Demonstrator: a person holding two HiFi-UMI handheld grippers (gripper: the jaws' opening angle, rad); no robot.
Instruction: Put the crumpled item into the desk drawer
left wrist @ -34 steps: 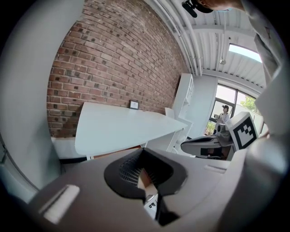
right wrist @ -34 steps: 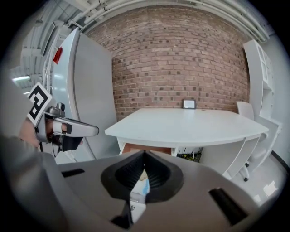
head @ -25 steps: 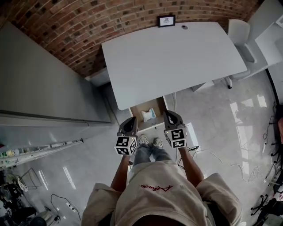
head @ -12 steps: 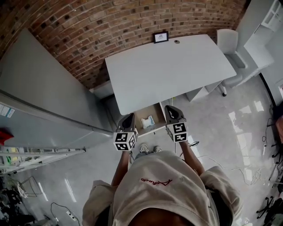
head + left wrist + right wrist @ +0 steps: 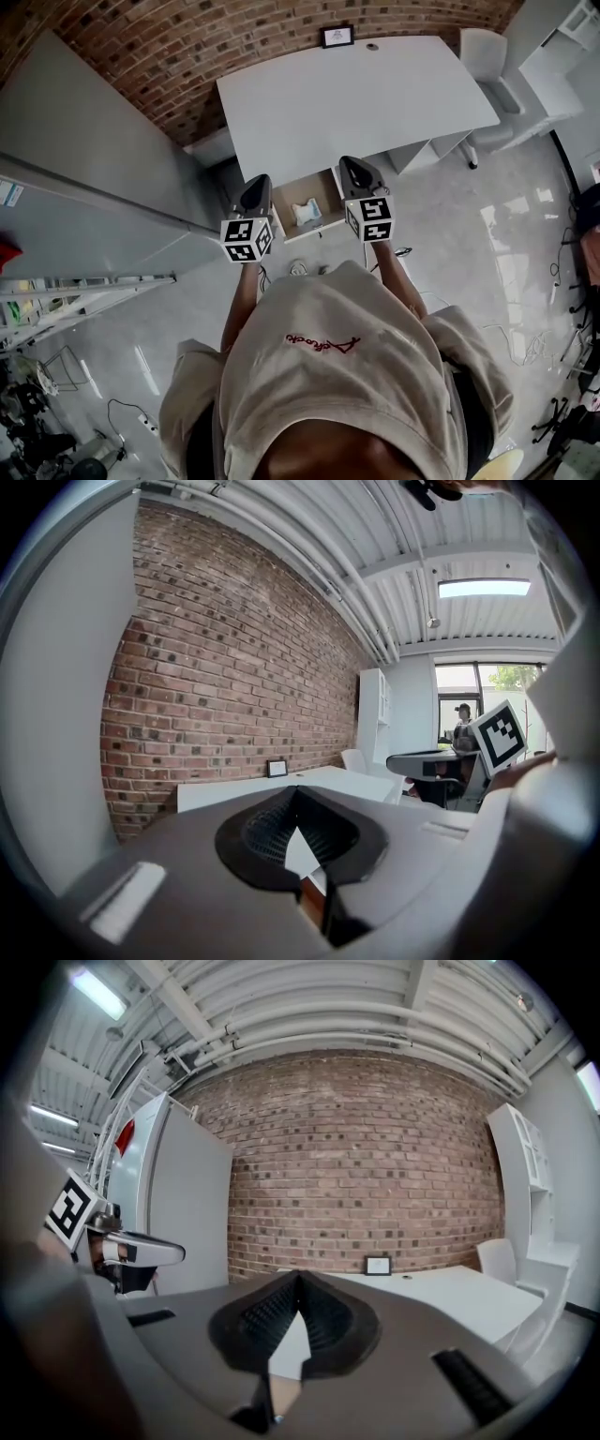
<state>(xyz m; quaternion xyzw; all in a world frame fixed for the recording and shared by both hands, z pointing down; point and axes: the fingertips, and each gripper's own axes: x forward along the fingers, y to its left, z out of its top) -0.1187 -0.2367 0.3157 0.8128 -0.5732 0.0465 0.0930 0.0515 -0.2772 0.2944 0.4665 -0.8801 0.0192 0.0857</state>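
- White crumpled item [image 5: 307, 213] lies in the open drawer [image 5: 322, 186], head view, between left gripper [image 5: 254, 183] and right gripper [image 5: 350, 164]; delivery looks done.
- Grey jaws touching, left gripper view: empty.
- Grey jaws touching, right gripper view: nothing carried.

Lighting, head view: bright and even from overhead. I see pale glare patches on the glossy floor [image 5: 511, 220], and the white desk top [image 5: 356, 98] is near washed out.
Shadows: soft, darkest beneath the desk's front edge.
Distortion: strong fisheye bend in all views, with black corners in both gripper views.
Left gripper view: ceiling panel [image 5: 483, 588] and window [image 5: 459, 682] blown out.
Right gripper view: tube lamp [image 5: 98, 993] flares at upper left.
Focus: left gripper [image 5: 292, 794] and right gripper [image 5: 298, 1279] bodies read soft close up — brick wall [image 5: 361, 1157] sharp.
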